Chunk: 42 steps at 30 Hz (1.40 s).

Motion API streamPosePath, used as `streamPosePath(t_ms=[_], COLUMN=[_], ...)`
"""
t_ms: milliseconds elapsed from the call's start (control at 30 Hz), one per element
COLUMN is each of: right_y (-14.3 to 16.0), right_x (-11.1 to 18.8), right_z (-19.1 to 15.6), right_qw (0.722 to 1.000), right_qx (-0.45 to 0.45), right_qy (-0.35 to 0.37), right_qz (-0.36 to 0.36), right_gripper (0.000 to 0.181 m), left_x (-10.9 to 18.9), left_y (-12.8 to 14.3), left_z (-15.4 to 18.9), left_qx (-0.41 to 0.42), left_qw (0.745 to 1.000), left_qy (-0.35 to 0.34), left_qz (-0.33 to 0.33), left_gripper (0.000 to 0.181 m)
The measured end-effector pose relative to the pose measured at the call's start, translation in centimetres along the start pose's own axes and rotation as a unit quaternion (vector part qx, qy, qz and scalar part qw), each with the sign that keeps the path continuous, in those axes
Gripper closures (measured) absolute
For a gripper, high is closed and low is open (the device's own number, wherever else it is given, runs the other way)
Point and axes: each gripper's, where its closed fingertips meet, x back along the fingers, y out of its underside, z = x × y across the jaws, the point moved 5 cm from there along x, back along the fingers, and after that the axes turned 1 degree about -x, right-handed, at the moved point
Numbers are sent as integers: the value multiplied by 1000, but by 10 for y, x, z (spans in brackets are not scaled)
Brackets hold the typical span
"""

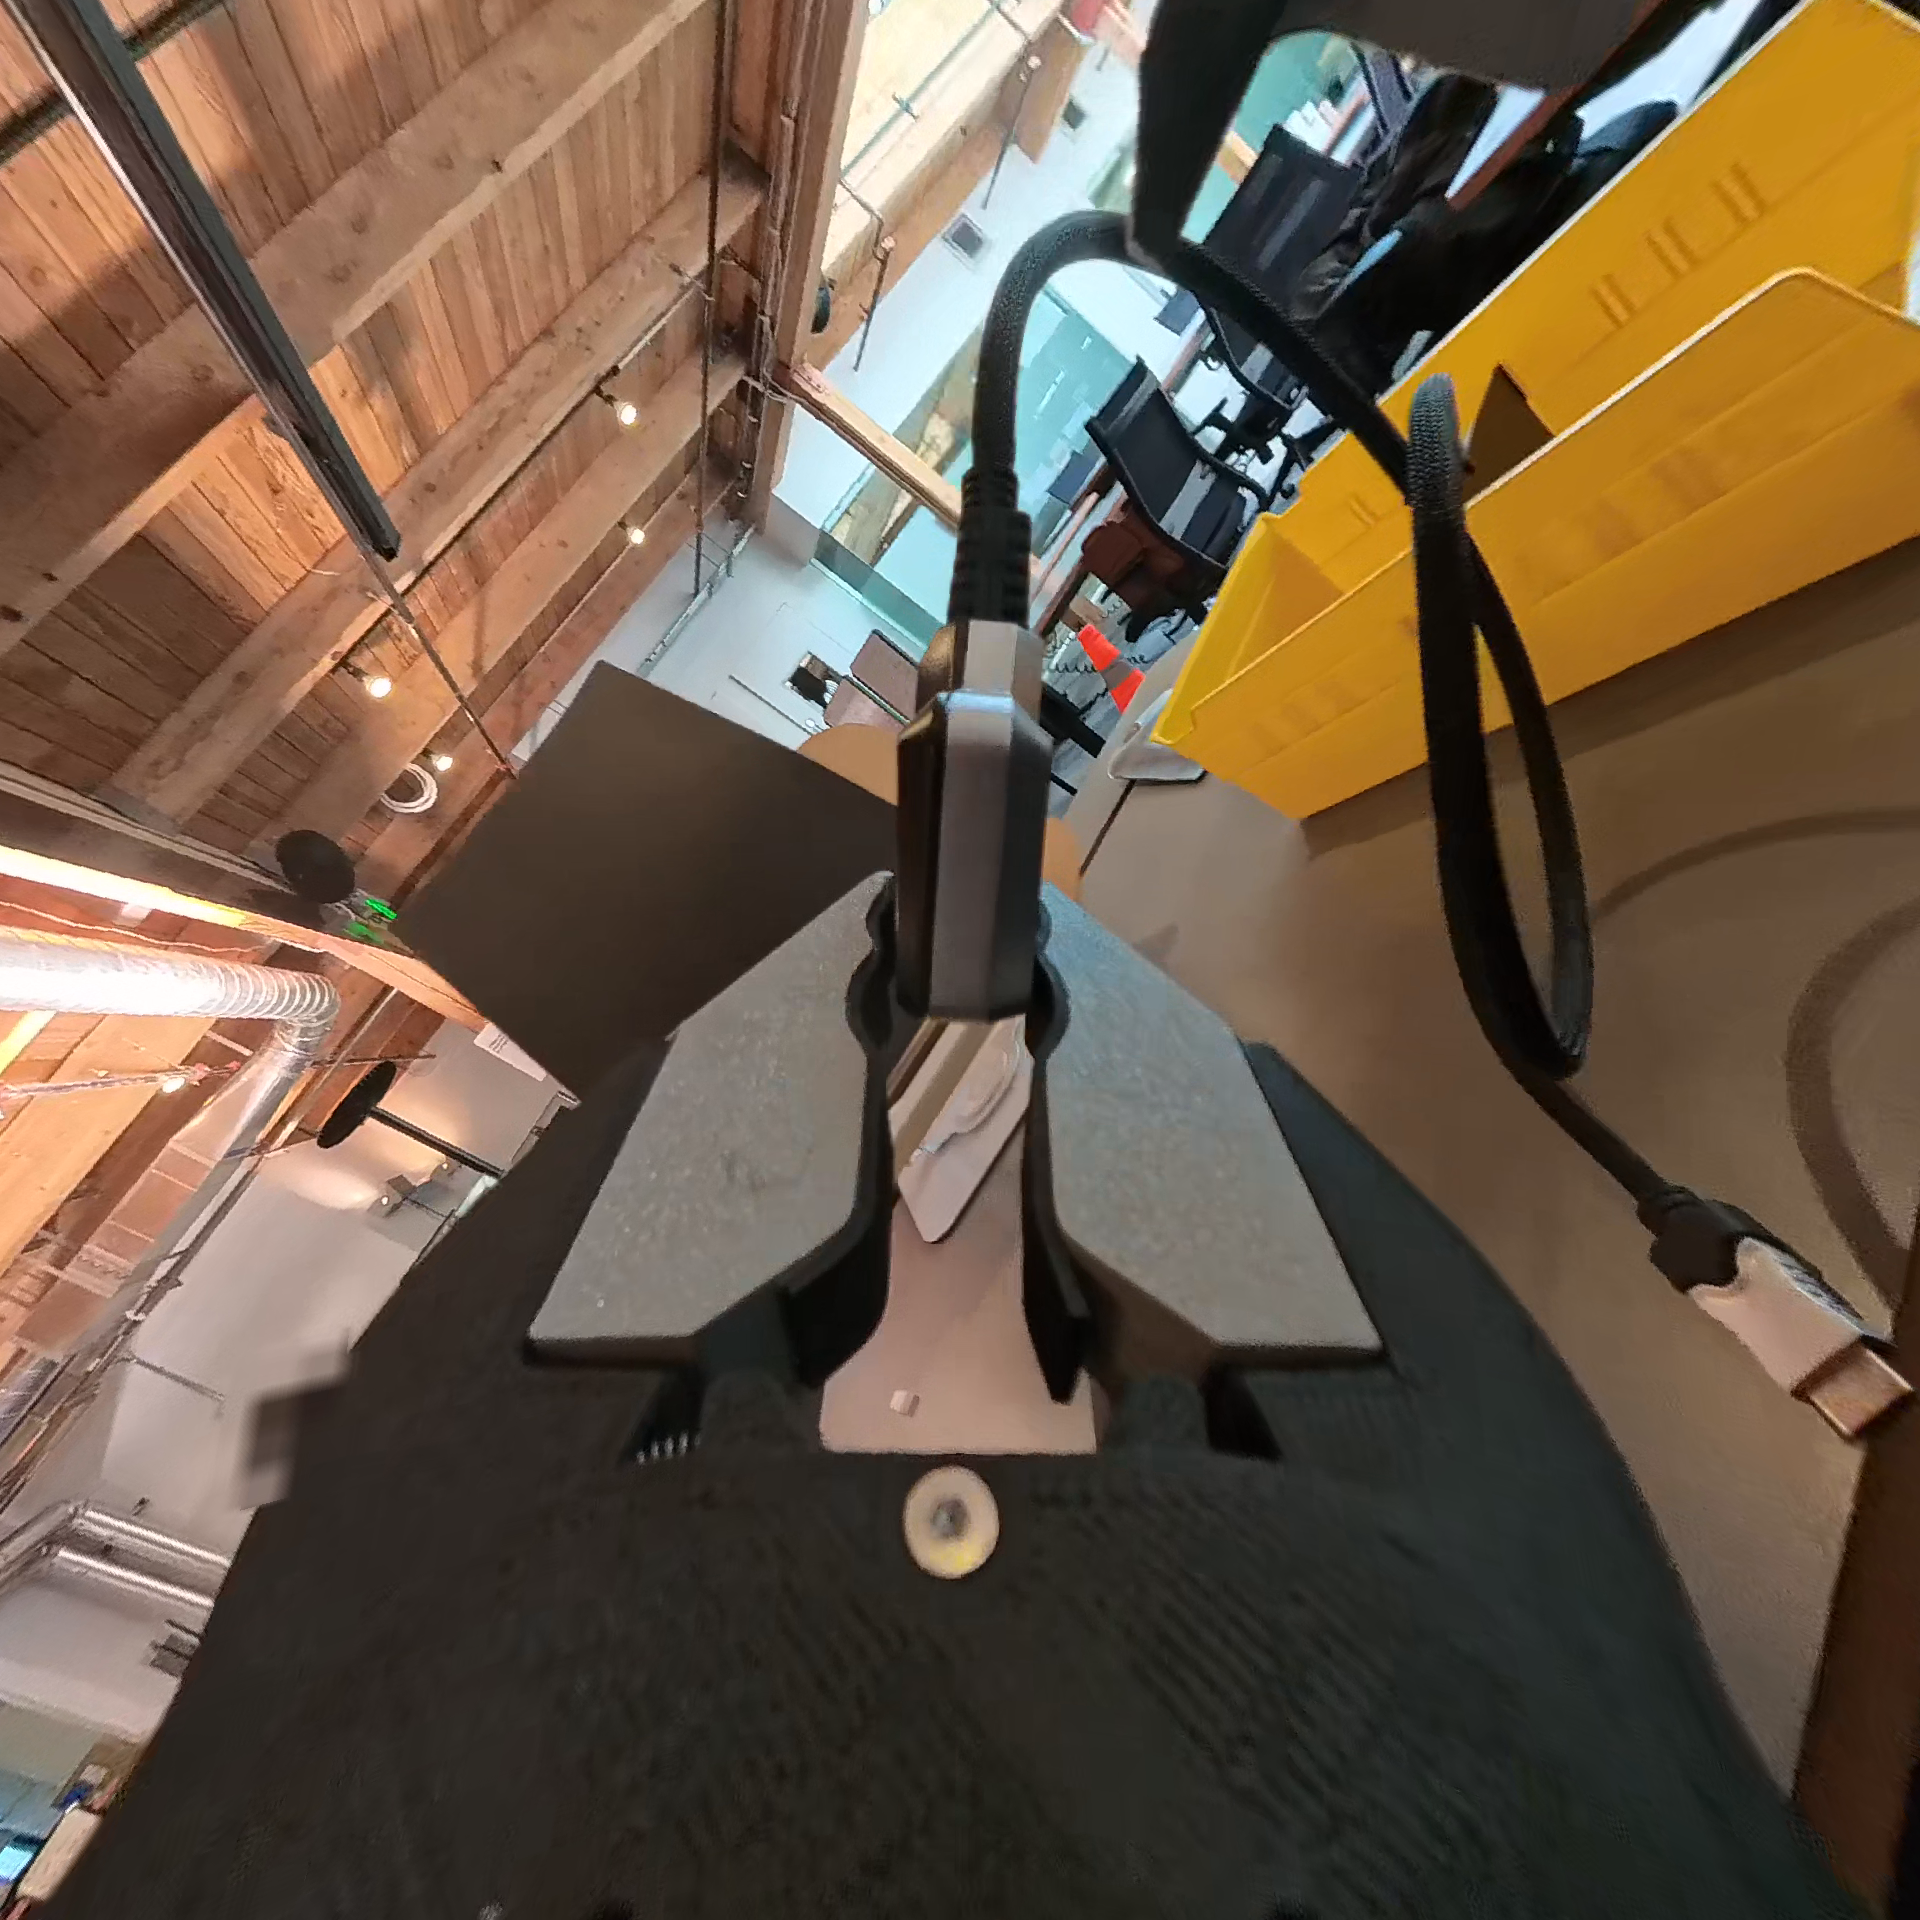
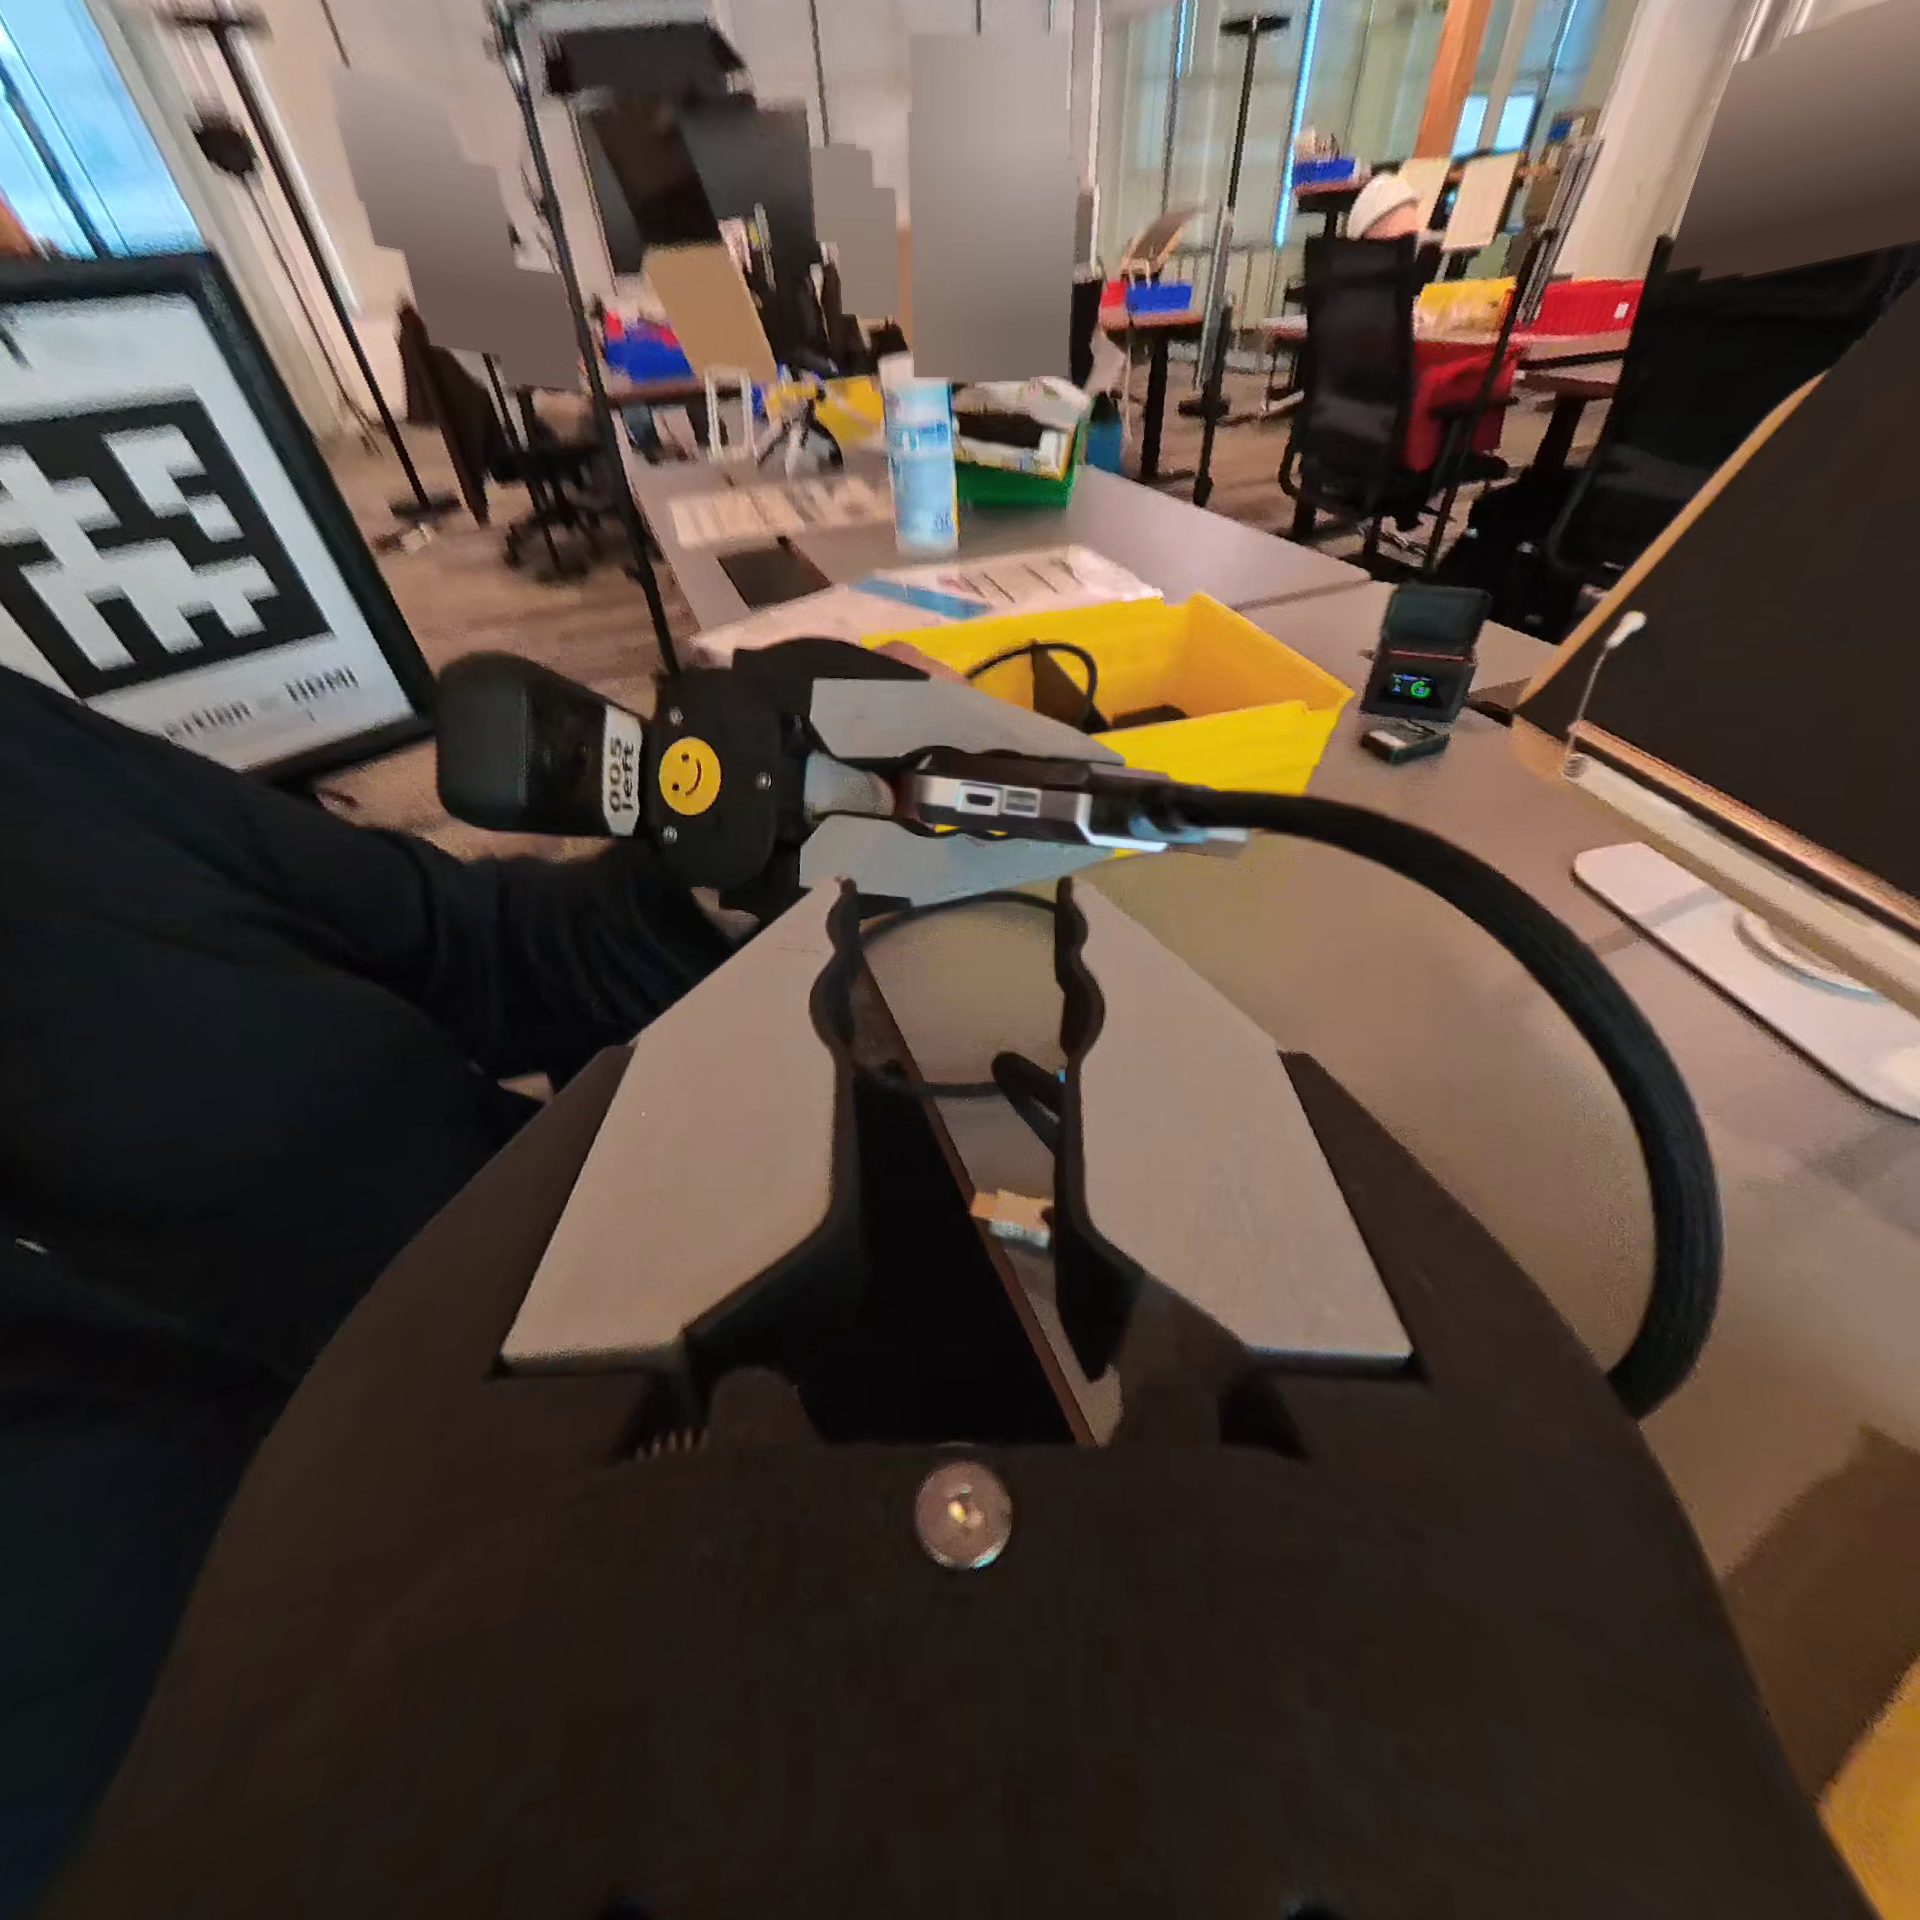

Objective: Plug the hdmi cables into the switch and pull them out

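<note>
Left gripper [image 2: 997, 805]: clamped flat on the switch [image 2: 997, 802], held in the air above the grey table [image 2: 1403, 997].
Switch: slim metal bar with rounded corners and small ports along its edge; its long axis runs straight out along the fingers.
Plugged cable [image 1: 992, 416]: black braided sleeve, ribbed strain relief, arcing out of the switch's far end.
Free plug [image 1: 1808, 1340]: silver shell, lying on the table, tip cut off by the picture's right edge.
Right gripper [image 2: 956, 997]: fingers apart, nothing between them.
Yellow bin [image 2: 1226, 675]: smooth plastic, at the table's far edge; contents hard to make out.
</note>
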Motion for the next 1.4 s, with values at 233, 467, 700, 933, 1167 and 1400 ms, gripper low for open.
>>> streamPosePath(t_ms=[233, 467, 700, 933, 1167, 1400], right_y=[3, 10, 28, 43, 57, 67], right_x=[-14, -26, -36, -43, -48, -53], right_z=[-19, -21, -17, -13, -11, -3], right_qw=[991, 966, 914, 888, 866, 845], right_qx=[107, 217, 342, 396, 431, 451], right_qy=[60, 112, 163, 158, 150, 167], right_qz=[-46, -81, -144, -174, -205, -235], right_gripper=[144, 137, 136, 135, 137, 140], left_x=[-4, -7, -10, -11, -11, -10], left_y=[0, -1, 4, 5, 4, 1], left_z=[13, 31, 48, 56, 58, 60], left_qx=[-22, -44, -60, -64, -64, -66], left_qw=[1000, 998, 993, 991, 990, 990], left_qy=[11, 52, 99, 116, 119, 121], left_qz=[-7, -12, -30, -33, -30, -24], left_gripper=[161, 161, 161, 161, 162, 161])
